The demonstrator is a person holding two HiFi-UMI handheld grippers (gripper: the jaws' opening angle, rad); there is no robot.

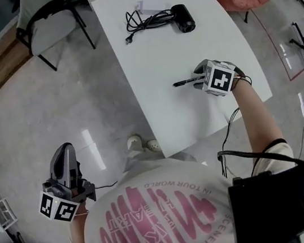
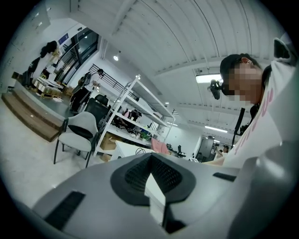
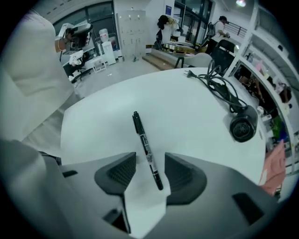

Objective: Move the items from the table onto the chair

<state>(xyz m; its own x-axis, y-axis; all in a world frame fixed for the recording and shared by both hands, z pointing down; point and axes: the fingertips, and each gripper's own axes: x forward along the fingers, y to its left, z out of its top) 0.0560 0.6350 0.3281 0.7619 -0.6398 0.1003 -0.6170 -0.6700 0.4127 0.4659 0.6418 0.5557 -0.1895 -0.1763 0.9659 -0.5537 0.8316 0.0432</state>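
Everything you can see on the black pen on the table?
The pen is a slim black marker, plastic by its look, with a pale printed band along the barrel. It lies flat on the white table, well apart from the hair dryer. Its near end sits between the open jaws of the right gripper. Neither pad seems to press it, and only the tabletop appears to touch it.

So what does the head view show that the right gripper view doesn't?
Only the head view: the marker cube on the right gripper, seen from outside, and the pink print on the person's shirt.
Only the right gripper view: the gap between that gripper's open jaws, with the pen lying in it untouched, plus people far off in the room.
Both: the white table, the pen, and the hair dryer with its cord.
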